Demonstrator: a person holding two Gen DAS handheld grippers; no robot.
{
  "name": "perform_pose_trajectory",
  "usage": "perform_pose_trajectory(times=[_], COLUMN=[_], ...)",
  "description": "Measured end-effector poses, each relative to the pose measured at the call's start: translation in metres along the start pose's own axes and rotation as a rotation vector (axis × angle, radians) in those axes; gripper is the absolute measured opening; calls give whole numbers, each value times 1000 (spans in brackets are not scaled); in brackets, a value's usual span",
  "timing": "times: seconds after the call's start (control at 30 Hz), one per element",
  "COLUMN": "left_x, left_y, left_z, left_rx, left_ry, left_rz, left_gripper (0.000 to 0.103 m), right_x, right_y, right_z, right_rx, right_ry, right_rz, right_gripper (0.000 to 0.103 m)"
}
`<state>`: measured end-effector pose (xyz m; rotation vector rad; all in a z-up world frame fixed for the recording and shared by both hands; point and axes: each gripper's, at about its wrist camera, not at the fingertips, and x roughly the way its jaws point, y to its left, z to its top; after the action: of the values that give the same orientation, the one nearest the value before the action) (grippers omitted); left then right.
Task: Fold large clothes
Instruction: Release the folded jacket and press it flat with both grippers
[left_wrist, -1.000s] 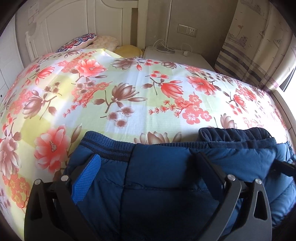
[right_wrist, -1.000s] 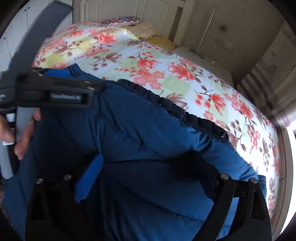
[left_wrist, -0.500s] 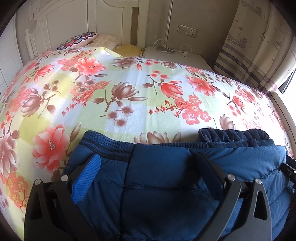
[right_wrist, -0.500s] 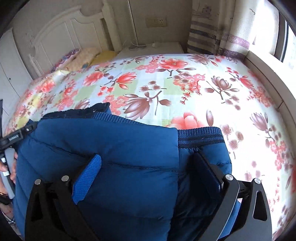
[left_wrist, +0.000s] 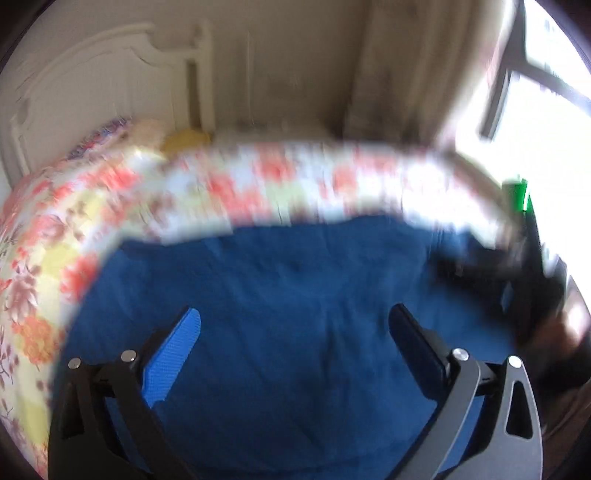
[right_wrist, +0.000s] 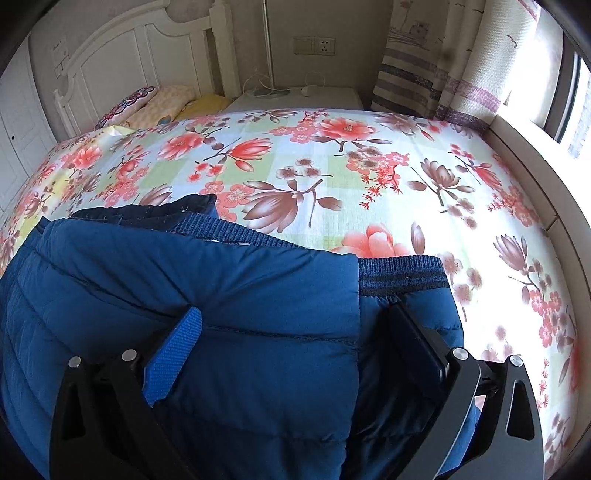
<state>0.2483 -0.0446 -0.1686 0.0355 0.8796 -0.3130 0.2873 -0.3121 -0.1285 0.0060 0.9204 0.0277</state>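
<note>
Blue quilted jacket (right_wrist: 229, 302) lies on the floral bedsheet (right_wrist: 332, 177), one padded panel folded over, ribbed dark hem (right_wrist: 402, 273) exposed at its far edge. Right gripper (right_wrist: 295, 336) has just been opening; left gripper (left_wrist: 295, 328) also spread wide; neither clamps fabric.

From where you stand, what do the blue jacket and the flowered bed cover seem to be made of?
The blue jacket looks like smooth synthetic shell over padding: stitched quilt lines, puffy panels, a slight sheen. Its hem band looks rib-knit, matte. The flowered bed cover looks like thin printed woven cloth, probably cotton or polyester, lying flat.
</note>
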Motion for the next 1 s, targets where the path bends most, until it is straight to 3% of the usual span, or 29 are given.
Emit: perform_pose_trajectory(times=[0.07,0.33,0.43,0.53,0.67,0.77,0.93,1.0], left_x=[9,17,17,17,18,18,15,1], left_y=[0,4,6,6,7,6,9,17], left_z=[-11,-15,-16,-16,-16,-16,-16,-18], left_rx=[-10,-23,-29,-30,-31,-27,-40,-52], left_ry=[-37,-45,-42,-42,-43,-45,-38,-50], left_rz=[-8,6,-2,-4,-4,6,-2,50], left_gripper=[101,101,101,101,101,101,101,101], right_x=[-2,-12,-52,-90,-71,-66,-64,-64], right_y=[1,6,17,50,79,68,69,67], right_z=[-1,0,-11,-38,-78,-75,-75,-75], right_rx=[7,9,19,-113,-256,-206,-211,-199], right_ry=[-2,9,-73,-136,-57,-49,-53,-52], right_rz=[4,-26,-2,52,15,77,72,87], right_gripper=[96,97,98,99,99,99,99,99])
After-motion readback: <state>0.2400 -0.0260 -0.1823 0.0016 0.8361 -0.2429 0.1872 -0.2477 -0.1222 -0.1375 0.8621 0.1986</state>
